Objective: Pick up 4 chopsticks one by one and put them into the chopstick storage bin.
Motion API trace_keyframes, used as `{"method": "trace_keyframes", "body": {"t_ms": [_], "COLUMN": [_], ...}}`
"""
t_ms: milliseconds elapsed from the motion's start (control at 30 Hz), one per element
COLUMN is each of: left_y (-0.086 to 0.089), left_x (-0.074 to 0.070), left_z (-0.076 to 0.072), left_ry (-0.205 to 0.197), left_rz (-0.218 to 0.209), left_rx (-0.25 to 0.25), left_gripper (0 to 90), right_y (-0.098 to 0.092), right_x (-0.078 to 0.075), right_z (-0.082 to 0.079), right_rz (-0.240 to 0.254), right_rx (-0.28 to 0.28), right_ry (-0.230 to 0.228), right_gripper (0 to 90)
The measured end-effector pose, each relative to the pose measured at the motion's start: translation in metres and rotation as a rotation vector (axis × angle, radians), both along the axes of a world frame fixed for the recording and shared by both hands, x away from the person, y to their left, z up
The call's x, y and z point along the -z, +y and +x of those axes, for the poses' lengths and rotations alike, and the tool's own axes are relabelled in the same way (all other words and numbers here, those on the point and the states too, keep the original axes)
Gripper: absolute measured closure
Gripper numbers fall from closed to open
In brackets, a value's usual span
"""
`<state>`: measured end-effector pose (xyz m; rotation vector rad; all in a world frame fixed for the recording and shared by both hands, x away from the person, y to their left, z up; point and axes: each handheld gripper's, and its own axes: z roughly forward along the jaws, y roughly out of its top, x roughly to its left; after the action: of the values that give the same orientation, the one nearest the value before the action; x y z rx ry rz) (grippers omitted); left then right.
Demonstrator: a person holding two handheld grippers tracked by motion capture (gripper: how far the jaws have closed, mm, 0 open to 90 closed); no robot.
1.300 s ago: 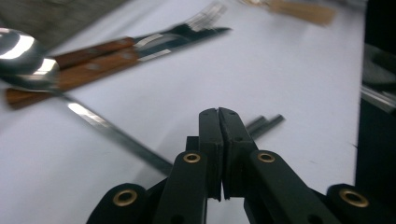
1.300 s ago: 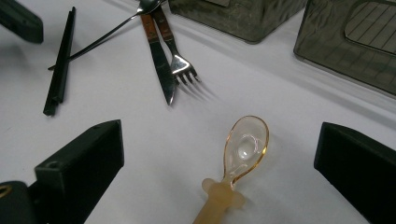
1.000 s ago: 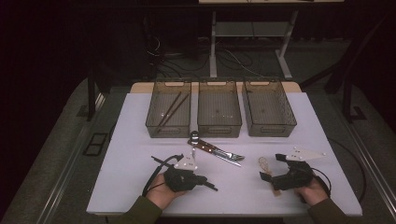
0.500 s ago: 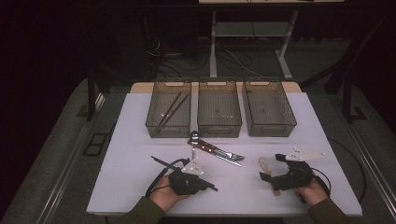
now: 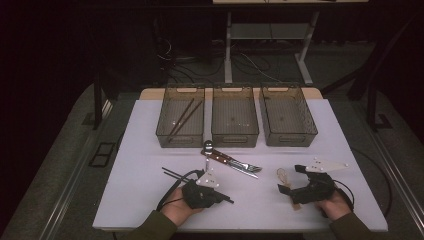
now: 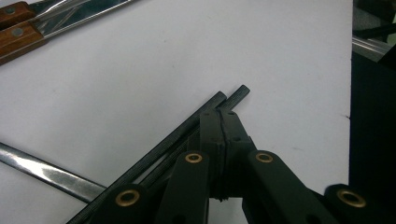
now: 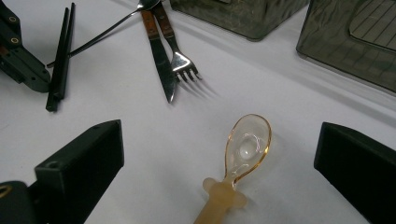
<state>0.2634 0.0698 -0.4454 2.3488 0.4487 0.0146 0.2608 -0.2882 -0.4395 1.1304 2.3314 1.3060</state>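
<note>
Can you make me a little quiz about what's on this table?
1. True or false: the left gripper has its jaws shut on the black chopsticks.
2. What lies on the table between the right gripper's open jaws? A) a fork B) a clear amber spoon C) a knife
3. How many trays stand in a row at the far side of the table, and which one has chopsticks in it?

Key:
1. True.
2. B, the clear amber spoon.
3. Three; the left tray holds chopsticks, as the high view shows.
</note>
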Motion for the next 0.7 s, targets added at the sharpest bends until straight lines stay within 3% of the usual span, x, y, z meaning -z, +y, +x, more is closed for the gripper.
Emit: {"method": "trace_keyframes", "body": {"t_ms": [233, 267, 400, 500, 567, 633, 700], "left_y": [-0.0002, 0.0006, -0.0012, -0.0004, -0.0013, 0.0011, 0.0013], "left_x": [0.0004, -0.0003, 0.0006, -0.0008, 0.0002, -0.0013, -0.0009], "left_z": [0.0028, 0.0042, 0.0044, 0.0072, 0.0069, 0.0081, 0.0077], "left_ry": [-0.001, -0.008, -0.014, -0.036, -0.029, -0.042, -0.040], "left_rz": [-0.004, 0.013, -0.004, 0.022, 0.001, 0.028, 0.018], "left_rx": [-0.012, 0.003, -0.011, 0.005, -0.019, -0.005, -0.022], "left_gripper": [89.5, 89.5, 89.5, 89.5, 89.5, 89.5, 89.5], "right_y": [0.0000, 0.0000, 0.0000, 0.0000, 0.0001, 0.0000, -0.0004], "right_x": [0.0001, 0.0001, 0.0001, 0.0002, 0.0003, 0.0000, -0.0001], "right_z": [0.0002, 0.0001, 0.0003, 0.0004, 0.0003, 0.0002, 0.0002], "right_rz": [-0.001, 0.000, -0.001, -0.001, -0.002, 0.000, 0.002], "right_rx": [0.002, 0.000, 0.002, 0.002, 0.002, 0.001, 0.000], "right_ry": [0.001, 0.001, 0.002, 0.001, 0.001, 0.001, -0.001], "right_gripper": [1.3, 1.3, 1.3, 1.3, 1.3, 1.3, 1.3]}}
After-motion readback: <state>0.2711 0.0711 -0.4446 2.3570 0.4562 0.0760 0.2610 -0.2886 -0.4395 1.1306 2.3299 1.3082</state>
